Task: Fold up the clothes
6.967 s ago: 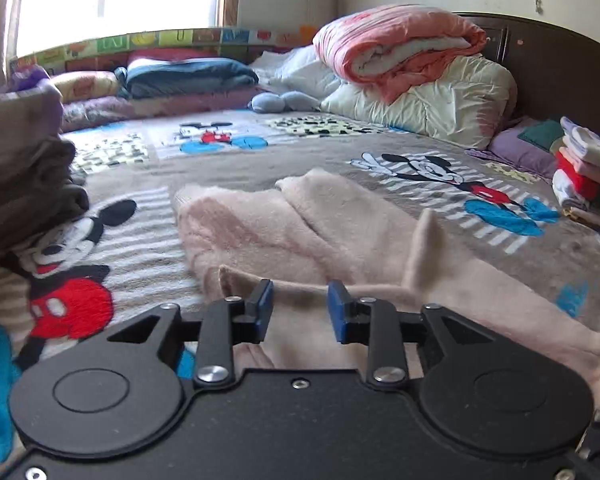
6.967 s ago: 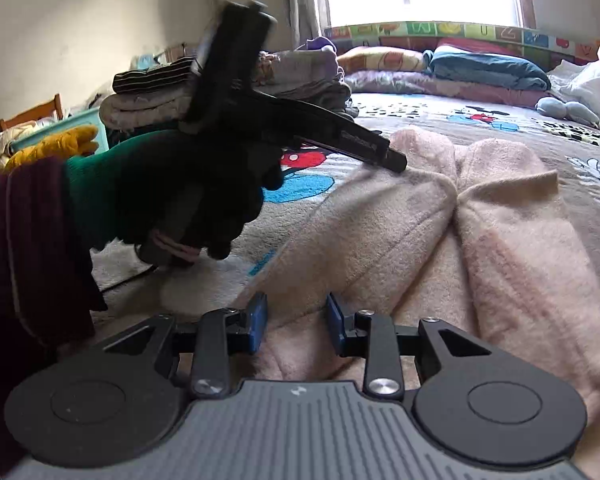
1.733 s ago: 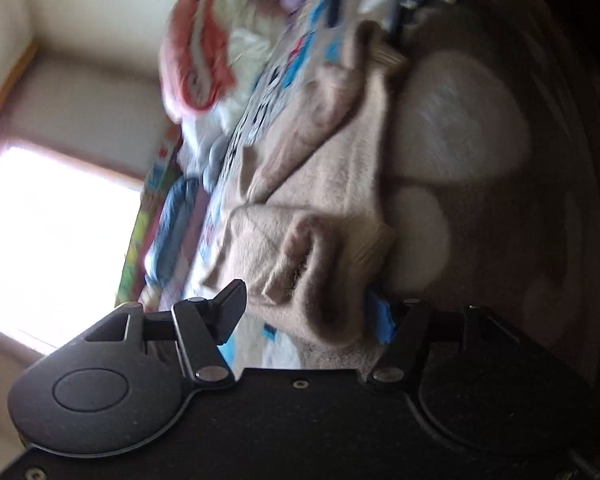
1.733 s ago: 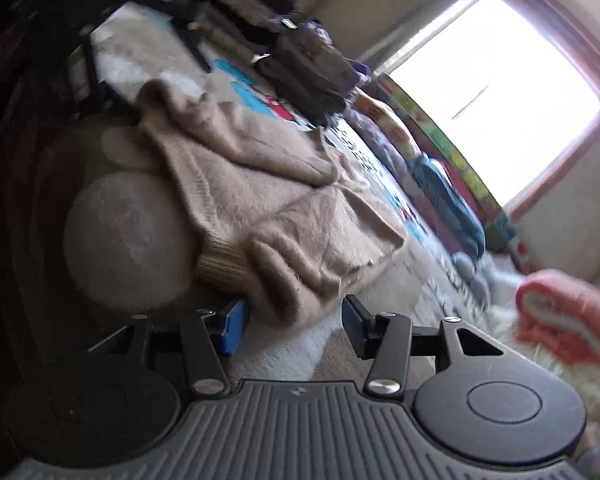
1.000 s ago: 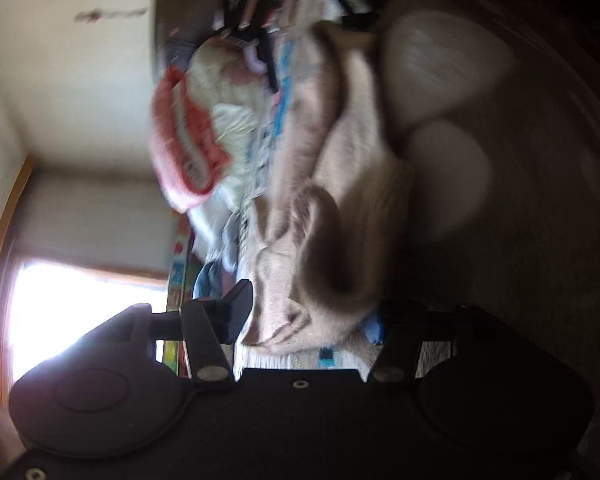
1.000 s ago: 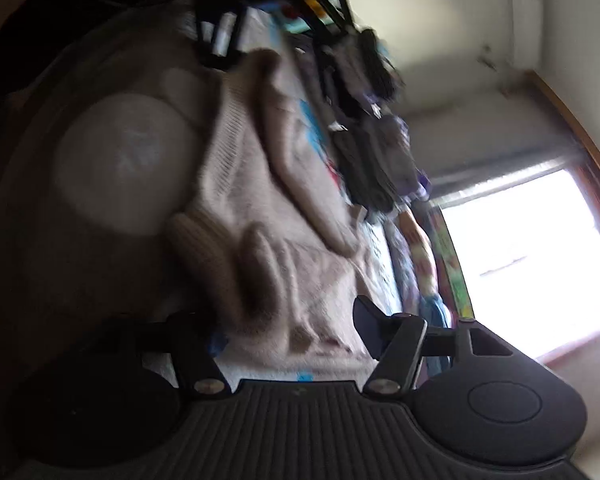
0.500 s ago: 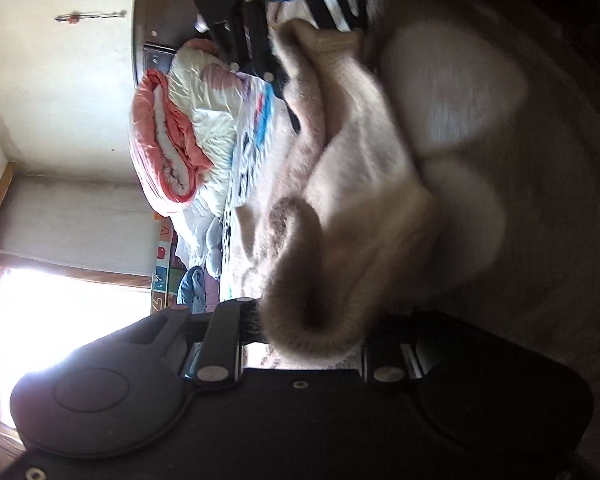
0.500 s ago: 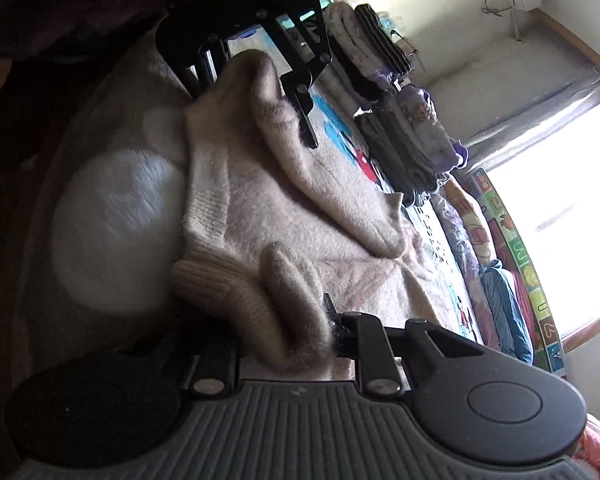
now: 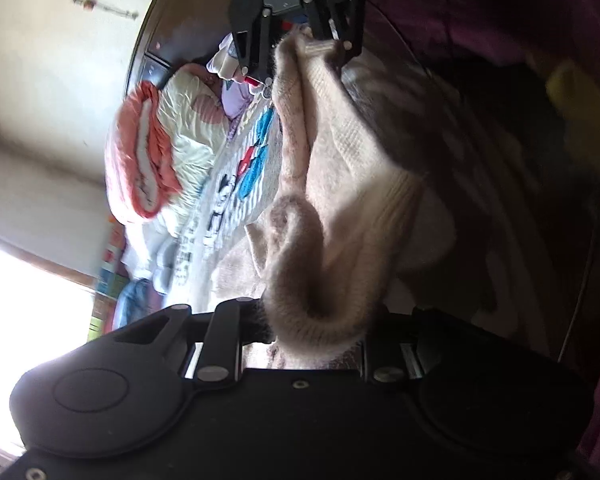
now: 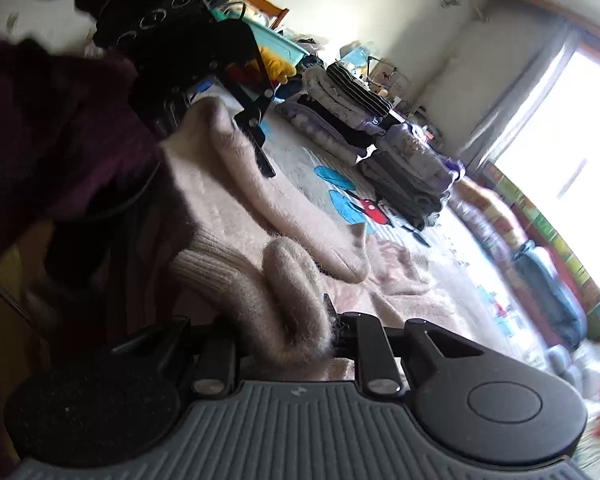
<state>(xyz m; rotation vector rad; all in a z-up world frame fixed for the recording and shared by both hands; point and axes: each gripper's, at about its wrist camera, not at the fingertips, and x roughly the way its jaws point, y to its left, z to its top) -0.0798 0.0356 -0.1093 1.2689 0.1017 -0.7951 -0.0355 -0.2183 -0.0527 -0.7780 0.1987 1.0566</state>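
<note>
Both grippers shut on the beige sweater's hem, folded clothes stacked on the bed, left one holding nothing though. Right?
Not quite: the left gripper isn't empty. The left wrist view shows it shut on a bunched fold of the beige sweater. The rest holds: the right gripper is shut on the sweater too, and the folded clothes are stacked on the bed.

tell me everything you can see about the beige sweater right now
The beige sweater looks like soft, fuzzy knit, pale pinkish beige, with a ribbed band along one edge. It is bunched and partly raised off the cartoon-print blanket, while its far part lies rumpled on the blanket. The right tool is shut on one thick fold and the left tool on another; each tool also shows in the other's view, gripping the opposite end. A dark maroon sleeve lies against it.
</note>
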